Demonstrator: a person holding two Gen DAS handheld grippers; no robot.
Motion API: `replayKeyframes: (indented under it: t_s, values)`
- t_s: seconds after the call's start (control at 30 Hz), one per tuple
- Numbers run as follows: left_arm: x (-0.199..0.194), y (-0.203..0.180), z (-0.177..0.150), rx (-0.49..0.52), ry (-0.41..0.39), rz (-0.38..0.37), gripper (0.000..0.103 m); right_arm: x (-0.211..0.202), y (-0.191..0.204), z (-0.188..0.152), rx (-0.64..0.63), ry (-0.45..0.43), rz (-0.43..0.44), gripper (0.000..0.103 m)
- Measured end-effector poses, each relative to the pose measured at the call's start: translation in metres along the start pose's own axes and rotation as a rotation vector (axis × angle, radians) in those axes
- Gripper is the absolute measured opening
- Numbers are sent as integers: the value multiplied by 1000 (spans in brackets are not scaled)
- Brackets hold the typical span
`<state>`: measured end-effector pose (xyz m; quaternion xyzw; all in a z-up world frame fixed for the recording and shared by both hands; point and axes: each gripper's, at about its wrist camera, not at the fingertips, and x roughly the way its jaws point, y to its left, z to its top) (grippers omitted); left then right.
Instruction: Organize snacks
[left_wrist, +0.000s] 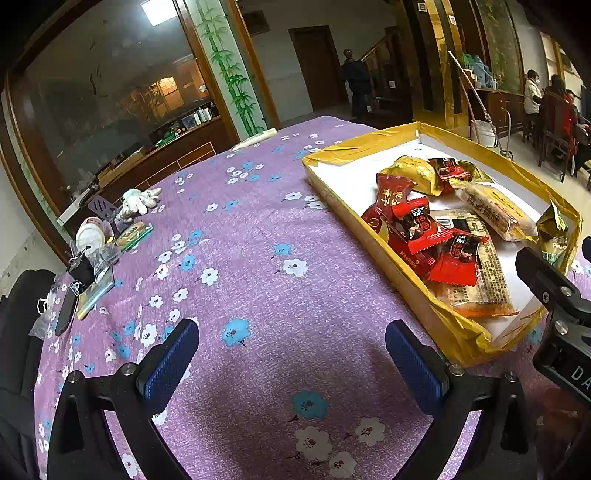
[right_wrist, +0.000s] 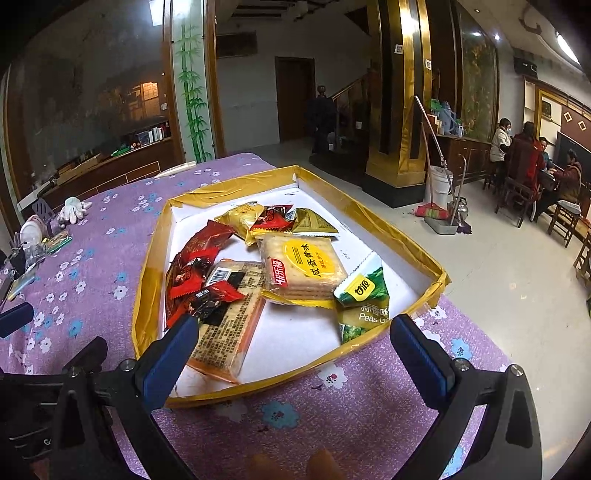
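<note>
A shallow white tray with gold-taped rim (right_wrist: 147, 273) (left_wrist: 369, 243) lies on the purple flowered tablecloth (left_wrist: 258, 258). Inside it lie several snack packets: red wrappers (right_wrist: 195, 258) (left_wrist: 417, 229), a yellow cracker pack (right_wrist: 303, 266) (left_wrist: 491, 210), a brown cracker pack (right_wrist: 229, 332) (left_wrist: 480, 273), gold packets (right_wrist: 240, 218) (left_wrist: 413, 173) and a green pea packet (right_wrist: 364, 295) (left_wrist: 554, 232). My left gripper (left_wrist: 291, 358) is open over bare cloth, left of the tray. My right gripper (right_wrist: 295, 350) is open just above the tray's near edge, holding nothing.
At the table's far left sit a white glove (left_wrist: 138, 199), a cup (left_wrist: 90, 232), a phone (left_wrist: 66, 310) and small clutter. Beyond the table are a broom and bucket (right_wrist: 437, 188), a gold pillar and seated people (right_wrist: 524, 158) at the right.
</note>
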<state>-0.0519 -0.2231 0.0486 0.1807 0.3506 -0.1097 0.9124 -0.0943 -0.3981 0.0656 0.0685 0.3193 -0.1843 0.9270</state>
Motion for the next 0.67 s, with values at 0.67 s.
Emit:
replayKeyframes:
  t_s: [0.67]
  values:
    - [-1,-3,-1,17,18,-15,102,-2,3,-1,4,-5,3,103]
